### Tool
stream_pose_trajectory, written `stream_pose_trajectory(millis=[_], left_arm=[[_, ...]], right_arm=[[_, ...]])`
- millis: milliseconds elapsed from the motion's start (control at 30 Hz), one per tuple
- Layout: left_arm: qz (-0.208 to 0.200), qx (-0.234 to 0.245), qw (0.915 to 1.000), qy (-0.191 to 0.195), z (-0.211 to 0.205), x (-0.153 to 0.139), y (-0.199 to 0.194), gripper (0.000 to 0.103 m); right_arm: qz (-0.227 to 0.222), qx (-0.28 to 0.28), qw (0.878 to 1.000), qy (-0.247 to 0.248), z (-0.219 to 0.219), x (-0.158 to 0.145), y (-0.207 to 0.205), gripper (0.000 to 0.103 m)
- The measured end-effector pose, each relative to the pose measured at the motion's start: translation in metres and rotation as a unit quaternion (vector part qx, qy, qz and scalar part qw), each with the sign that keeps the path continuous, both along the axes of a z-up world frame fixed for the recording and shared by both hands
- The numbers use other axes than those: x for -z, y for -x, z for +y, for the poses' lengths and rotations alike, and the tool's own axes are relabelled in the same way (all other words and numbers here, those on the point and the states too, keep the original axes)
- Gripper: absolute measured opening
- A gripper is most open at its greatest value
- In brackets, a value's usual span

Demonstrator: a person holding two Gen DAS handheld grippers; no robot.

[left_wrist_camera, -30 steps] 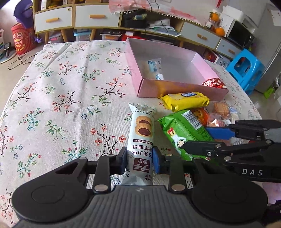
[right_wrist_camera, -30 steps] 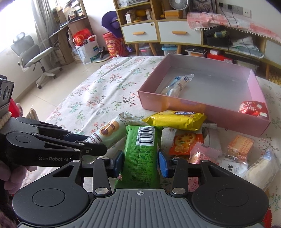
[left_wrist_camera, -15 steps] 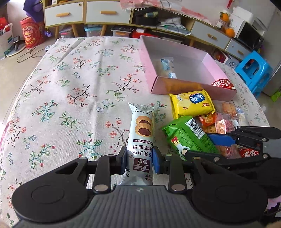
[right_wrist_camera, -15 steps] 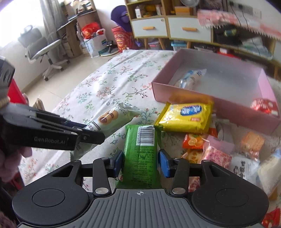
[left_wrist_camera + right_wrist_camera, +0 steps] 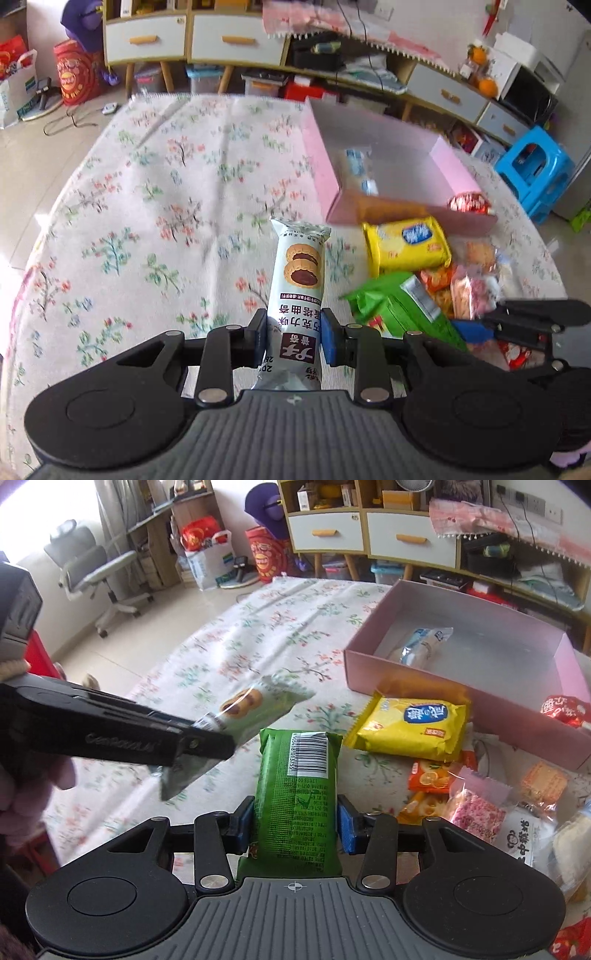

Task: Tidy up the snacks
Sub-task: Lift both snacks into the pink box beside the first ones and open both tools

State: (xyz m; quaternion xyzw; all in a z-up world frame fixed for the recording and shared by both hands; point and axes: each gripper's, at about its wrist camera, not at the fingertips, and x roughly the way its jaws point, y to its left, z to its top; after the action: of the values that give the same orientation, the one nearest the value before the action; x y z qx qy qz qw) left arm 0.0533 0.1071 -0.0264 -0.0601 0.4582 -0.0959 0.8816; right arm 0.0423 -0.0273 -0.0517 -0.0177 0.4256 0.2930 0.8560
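With the left hand-held gripper (image 5: 293, 338) clamping the pale-blue biscuit packet (image 5: 297, 295) and the right hand-held gripper (image 5: 295, 825) the green foil packet (image 5: 297, 801), both lifted off the surface, each likely next needs carrying over the pink cardboard box (image 5: 406, 686) and releasing.

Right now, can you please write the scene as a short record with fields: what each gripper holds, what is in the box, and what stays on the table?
left gripper: shut on the pale biscuit pack, lifted off the table
right gripper: shut on the green snack pack
pink box: open, one pale blue packet inside; a red packet at its right near corner, inside or outside cannot be told
floral tablecloth: yellow packet in front of the box, several small packets to the right
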Motion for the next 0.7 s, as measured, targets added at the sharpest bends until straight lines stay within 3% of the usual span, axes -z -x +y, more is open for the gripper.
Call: stream_pose_trajectory(millis=[367,700], left_arm=[[-0.031,-0.019,0.9991,0.021,-0.010,-0.020,-0.014,0.027],[-0.042,-0.002,0.9978,0.050,-0.046,-0.021,-0.042,0.027]], right_arm=[[-0.032,0.073,0.994,-0.073,-0.042,-0.048,-0.023,0.044],[-0.032,0.171,0.979,-0.105,-0.097,-0.049,-0.080,0.044]])
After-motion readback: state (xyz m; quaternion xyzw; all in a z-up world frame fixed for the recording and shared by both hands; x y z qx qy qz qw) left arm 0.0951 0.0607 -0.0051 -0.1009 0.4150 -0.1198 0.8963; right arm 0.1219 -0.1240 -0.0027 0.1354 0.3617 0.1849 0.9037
